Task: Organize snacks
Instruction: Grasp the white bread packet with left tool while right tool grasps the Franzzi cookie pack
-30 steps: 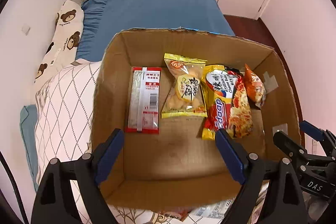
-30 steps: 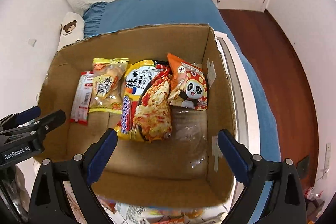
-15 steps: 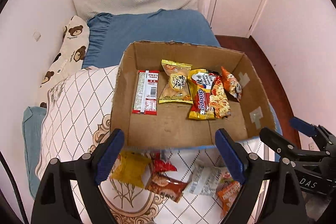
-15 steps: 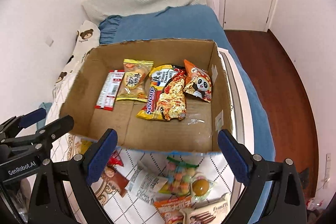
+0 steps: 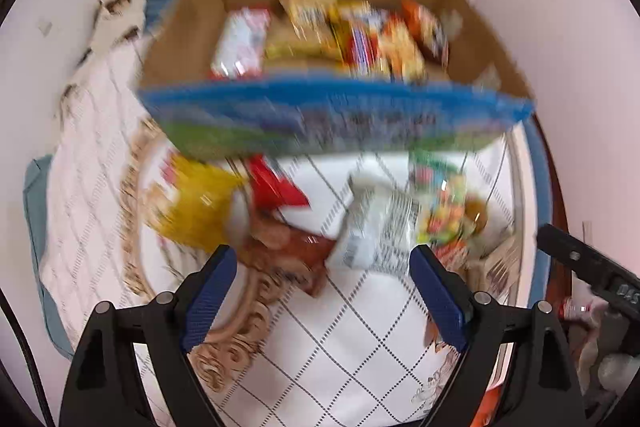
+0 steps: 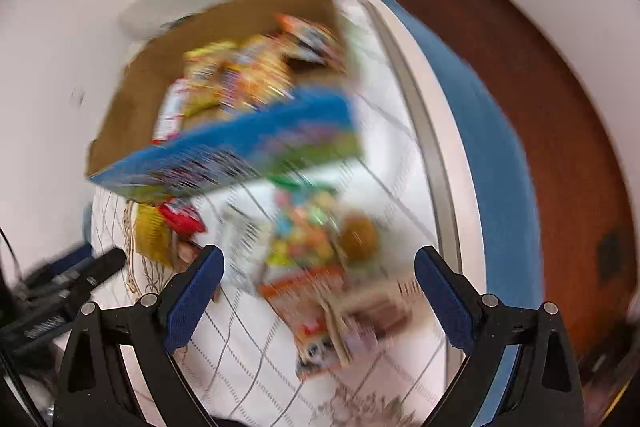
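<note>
Both views are motion-blurred. A cardboard box (image 5: pixel 180 27) with a blue printed front (image 5: pixel 340 115) holds several snack packs (image 5: pixel 348 27) and sits on a quilted bed; it also shows in the right wrist view (image 6: pixel 132 99). Loose snacks lie in front of it: a yellow bag (image 5: pixel 196 207), a red pack (image 5: pixel 276 183), a brown pack (image 5: pixel 288 247), a white pack (image 5: pixel 376 227), a colourful candy bag (image 5: pixel 444 211). My left gripper (image 5: pixel 324 291) is open and empty above the brown pack. My right gripper (image 6: pixel 320 291) is open and empty above an orange pack (image 6: pixel 312 303).
The white quilt (image 5: pixel 340 347) with a diamond pattern covers the bed. A white wall (image 5: pixel 48 67) is at the left. The bed's blue edge (image 6: pixel 492 163) and a brown wooden floor (image 6: pixel 560 107) are at the right.
Both grippers have pulled back and down from the box. The view has swept from the box's inside to the loose snacks in front of it. Both stay open.
</note>
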The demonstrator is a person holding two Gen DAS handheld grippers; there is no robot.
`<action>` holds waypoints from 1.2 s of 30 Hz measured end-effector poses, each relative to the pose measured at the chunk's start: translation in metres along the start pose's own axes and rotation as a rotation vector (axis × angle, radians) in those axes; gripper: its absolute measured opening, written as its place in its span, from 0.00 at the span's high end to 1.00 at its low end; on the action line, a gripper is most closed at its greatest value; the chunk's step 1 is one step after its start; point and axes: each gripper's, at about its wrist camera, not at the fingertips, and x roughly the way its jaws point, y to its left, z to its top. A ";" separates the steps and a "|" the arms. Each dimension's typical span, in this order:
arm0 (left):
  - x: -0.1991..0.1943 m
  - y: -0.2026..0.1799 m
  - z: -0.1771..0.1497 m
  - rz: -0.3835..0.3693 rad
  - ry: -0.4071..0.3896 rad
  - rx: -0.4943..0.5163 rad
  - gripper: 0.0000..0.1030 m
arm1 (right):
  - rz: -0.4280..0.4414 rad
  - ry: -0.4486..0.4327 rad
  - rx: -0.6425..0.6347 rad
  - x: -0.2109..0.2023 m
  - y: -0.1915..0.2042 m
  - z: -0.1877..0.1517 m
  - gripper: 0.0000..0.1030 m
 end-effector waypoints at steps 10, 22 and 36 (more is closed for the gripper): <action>0.078 -0.045 0.015 -0.029 0.187 0.079 0.14 | 0.190 0.132 0.464 0.067 -0.102 -0.033 0.23; 0.108 -0.072 0.030 -0.017 0.198 0.134 0.32 | 0.044 0.200 0.386 0.091 -0.097 -0.023 0.21; 0.101 -0.044 -0.049 -0.071 0.265 0.032 0.45 | -0.059 0.169 0.129 0.099 -0.058 -0.049 0.38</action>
